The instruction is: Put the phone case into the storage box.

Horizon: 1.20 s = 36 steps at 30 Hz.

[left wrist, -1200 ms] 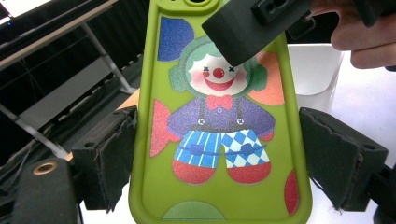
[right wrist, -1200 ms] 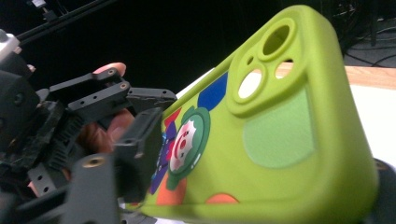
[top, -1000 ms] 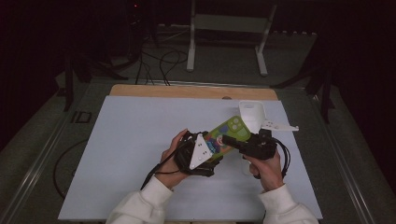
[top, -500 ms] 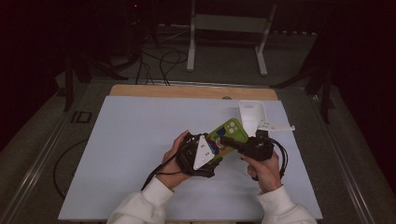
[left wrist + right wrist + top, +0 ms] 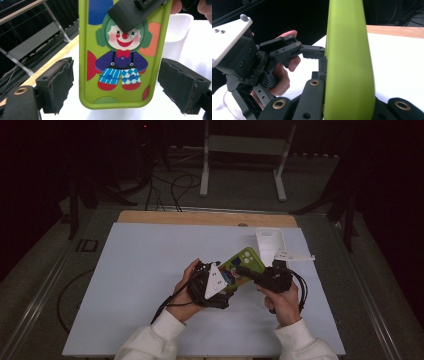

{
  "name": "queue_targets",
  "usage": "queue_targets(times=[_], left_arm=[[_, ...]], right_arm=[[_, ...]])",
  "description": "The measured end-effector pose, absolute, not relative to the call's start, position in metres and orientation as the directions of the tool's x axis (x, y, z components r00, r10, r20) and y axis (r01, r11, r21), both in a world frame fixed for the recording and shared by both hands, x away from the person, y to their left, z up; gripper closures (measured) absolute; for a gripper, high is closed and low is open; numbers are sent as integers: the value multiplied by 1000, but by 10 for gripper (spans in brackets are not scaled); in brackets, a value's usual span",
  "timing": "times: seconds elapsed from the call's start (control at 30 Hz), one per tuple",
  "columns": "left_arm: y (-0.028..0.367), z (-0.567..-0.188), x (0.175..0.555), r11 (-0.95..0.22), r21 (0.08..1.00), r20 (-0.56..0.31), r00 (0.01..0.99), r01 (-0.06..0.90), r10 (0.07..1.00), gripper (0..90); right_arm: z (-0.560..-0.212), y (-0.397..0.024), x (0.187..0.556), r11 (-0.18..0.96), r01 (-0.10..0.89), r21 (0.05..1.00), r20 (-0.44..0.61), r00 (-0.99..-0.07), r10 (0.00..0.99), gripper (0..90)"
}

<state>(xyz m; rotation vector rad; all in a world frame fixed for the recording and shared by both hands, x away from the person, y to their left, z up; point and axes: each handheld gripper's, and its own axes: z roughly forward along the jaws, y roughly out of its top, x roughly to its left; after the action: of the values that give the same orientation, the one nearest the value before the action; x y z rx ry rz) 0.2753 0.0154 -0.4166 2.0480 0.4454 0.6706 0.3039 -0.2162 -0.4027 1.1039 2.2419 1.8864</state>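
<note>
Green phone case [image 5: 120, 57] is held off the white table mat [image 5: 140, 270], between both hands, clown print facing the left gripper's camera. Right gripper [image 5: 250, 271] is clamped on its upper part, jaws pinching front and back. Left gripper [image 5: 125, 82] has jaws wide apart, straddling the case's lower end without touching. Long axis runs straight away from the left gripper, so closing would likely catch the side edges. White stand [image 5: 270, 245] sits just beyond.

Your high view is dim, dark beyond the pale blue-white counter [image 5: 150, 270]. In the right gripper view, the lime-green clown-print phone case [image 5: 348, 60] blurs close up; white surfaces glare.
</note>
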Motion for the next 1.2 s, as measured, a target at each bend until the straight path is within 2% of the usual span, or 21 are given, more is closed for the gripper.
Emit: queue_targets(times=[0.5, 1.2], left_arm=[[19, -414, 279, -497, 862, 231, 796, 99, 559, 65], [28, -411, 284, -454, 877, 137, 823, 158, 551, 50]], right_arm=[[-402, -216, 302, 40, 487, 873, 397, -755, 522, 881], [-396, -217, 298, 90, 452, 887, 347, -784, 514, 881]])
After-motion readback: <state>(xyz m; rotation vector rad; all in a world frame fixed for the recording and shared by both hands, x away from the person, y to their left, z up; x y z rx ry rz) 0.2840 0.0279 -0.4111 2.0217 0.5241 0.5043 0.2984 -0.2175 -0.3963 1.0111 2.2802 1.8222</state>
